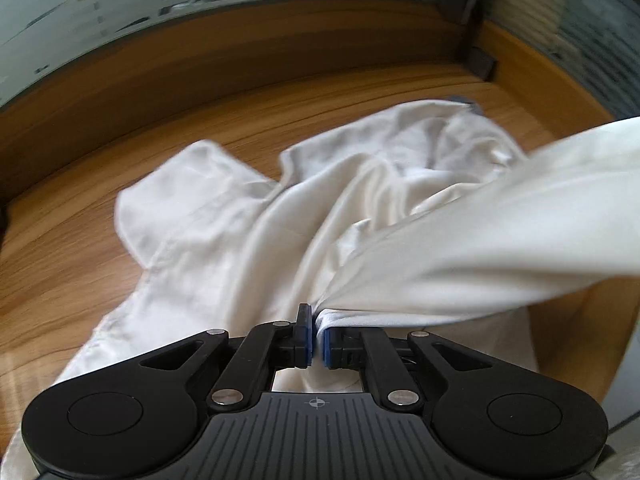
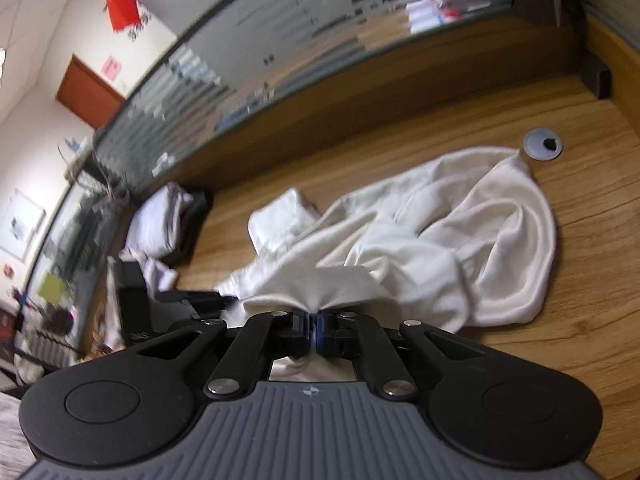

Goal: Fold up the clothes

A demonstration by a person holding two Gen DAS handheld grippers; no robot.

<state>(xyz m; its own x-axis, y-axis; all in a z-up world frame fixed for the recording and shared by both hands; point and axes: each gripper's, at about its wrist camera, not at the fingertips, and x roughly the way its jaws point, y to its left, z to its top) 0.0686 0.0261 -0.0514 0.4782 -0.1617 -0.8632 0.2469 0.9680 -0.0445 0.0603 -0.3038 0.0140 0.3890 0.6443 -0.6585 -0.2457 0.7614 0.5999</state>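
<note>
White cloth, one crumpled shirt (image 1: 248, 216), lies spread in loose folds on the wooden worktop (image 1: 80, 248), and no neat fold shows in it anywhere. By my reading the task is at its very start: both grippers have only taken hold of an edge, and the straightening, the laying flat and every fold are still to do.

The left gripper (image 1: 316, 338) is closed almost completely, with a bunch of the fabric pinched between its blue pads (image 1: 329, 344); a broad band of cloth runs off from there to the right edge of the view. The right gripper (image 2: 313, 330) is likewise all but shut, with a gathered hem fanning out just above its pads.

The left wrist view shows a short sleeve lying flat at the left of the heap and the stretched band. The right wrist view gives what that one lacks: a grey cable grommet (image 2: 543, 143) at the far tip of the shirt, a stack of white clothes (image 2: 160, 224) further along the worktop beside the partition, and the room beyond the glass.
</note>
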